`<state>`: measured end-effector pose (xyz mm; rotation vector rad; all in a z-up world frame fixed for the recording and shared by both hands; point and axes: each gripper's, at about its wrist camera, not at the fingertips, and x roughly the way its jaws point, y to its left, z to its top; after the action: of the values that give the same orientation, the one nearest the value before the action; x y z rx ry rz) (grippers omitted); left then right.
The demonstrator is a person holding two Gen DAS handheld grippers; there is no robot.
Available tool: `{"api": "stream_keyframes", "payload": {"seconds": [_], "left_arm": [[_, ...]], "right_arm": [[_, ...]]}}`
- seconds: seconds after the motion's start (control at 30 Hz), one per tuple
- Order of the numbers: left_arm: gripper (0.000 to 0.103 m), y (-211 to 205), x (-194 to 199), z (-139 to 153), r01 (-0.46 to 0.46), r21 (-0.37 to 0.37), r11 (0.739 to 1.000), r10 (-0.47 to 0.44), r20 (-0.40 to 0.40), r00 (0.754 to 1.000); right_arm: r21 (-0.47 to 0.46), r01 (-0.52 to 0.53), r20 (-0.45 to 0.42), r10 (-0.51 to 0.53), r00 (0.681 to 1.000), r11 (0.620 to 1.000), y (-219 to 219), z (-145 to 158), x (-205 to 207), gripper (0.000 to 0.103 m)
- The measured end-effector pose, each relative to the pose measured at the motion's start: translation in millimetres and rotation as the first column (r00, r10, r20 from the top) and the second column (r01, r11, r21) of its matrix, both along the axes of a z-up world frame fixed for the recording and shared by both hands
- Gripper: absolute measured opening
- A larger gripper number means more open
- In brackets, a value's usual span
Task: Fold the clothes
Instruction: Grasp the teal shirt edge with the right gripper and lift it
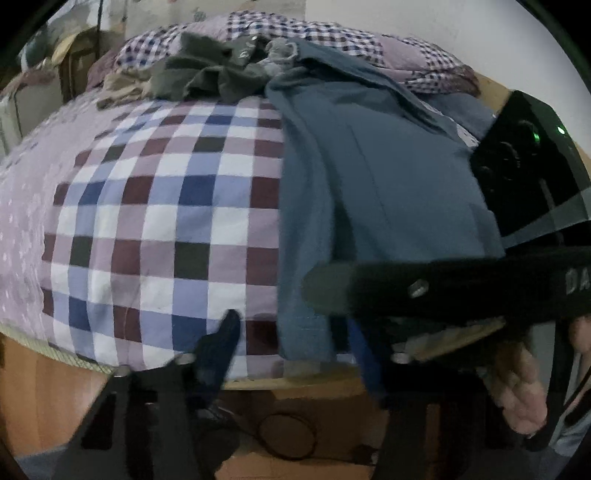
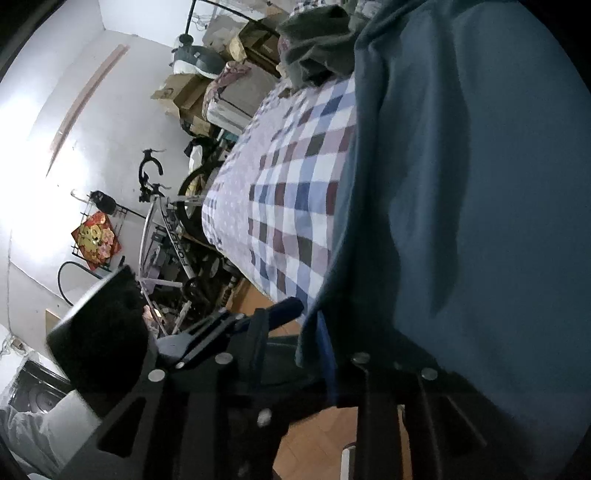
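A long blue-grey garment (image 1: 369, 184) lies lengthwise on the checked bedspread (image 1: 166, 221), its near hem hanging over the bed's front edge. My left gripper (image 1: 291, 343) is open at that hem: one finger (image 1: 221, 343) rests on the bedspread, the other is under the cloth edge. My right gripper (image 2: 310, 325), rolled sideways, has its fingers closed on the garment's hem (image 2: 314, 332); the garment (image 2: 461, 203) fills the right of that view. The right gripper's body also crosses the left wrist view (image 1: 443, 288).
A heap of olive and grey clothes (image 1: 218, 74) lies at the bed's far end against checked pillows (image 1: 332, 33). A bicycle (image 2: 166, 221) and cardboard boxes (image 2: 184, 96) stand beside the bed. Wooden floor (image 2: 314, 443) is below the bed's edge.
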<state>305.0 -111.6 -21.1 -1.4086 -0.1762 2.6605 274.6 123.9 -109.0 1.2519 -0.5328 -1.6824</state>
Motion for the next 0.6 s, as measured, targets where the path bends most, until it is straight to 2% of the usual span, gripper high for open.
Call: {"api": "stream_keyframes", "payload": {"seconds": [0.03,0.07,0.33,0.4,0.47,0.5,0.53,0.6], "left_arm": [[0.041,0.2,-0.1,-1.0,0.002,0.001,1.000,-0.002,0.006,1.000],[0.040,1.0,0.3,-1.7,0.005,0.000,1.000,-0.005,0.010,1.000],[0.038,5.7,2.9,-6.0,0.015,-0.023,1.000,-0.014,0.021,1.000],[0.033,6.7,0.0,-5.8,0.006,-0.022,1.000,-0.006,0.019,1.000],[0.018,6.7,0.0,-5.1,0.003,-0.011,1.000,-0.003,0.015,1.000],[0.016,6.4,0.8,-4.3,0.003,-0.006,1.000,-0.003,0.011,1.000],[0.010,5.4,2.9,-2.0,0.005,0.010,1.000,-0.005,0.004,1.000],[0.008,-1.5,7.6,5.9,0.000,0.068,0.998,0.001,-0.021,1.000]], "right_arm": [[-0.005,0.007,-0.002,-0.007,1.000,1.000,1.7,1.4,-0.9,0.032],[-0.010,0.012,-0.003,-0.012,1.000,1.000,2.5,2.9,-1.9,0.032],[-0.029,0.052,-0.010,-0.052,0.999,0.998,11.6,9.8,-7.5,0.033],[-0.029,0.059,-0.014,-0.060,0.998,0.998,13.9,11.3,-7.9,0.033],[-0.029,0.067,-0.017,-0.067,0.998,0.997,16.2,12.7,-8.2,0.033],[-0.029,0.070,-0.019,-0.071,0.997,0.997,17.4,13.4,-8.3,0.033],[-0.029,0.074,-0.021,-0.075,0.997,0.997,18.5,14.1,-8.5,0.033],[-0.024,0.086,-0.033,-0.087,0.996,0.996,20.2,17.3,-8.2,0.033]]}}
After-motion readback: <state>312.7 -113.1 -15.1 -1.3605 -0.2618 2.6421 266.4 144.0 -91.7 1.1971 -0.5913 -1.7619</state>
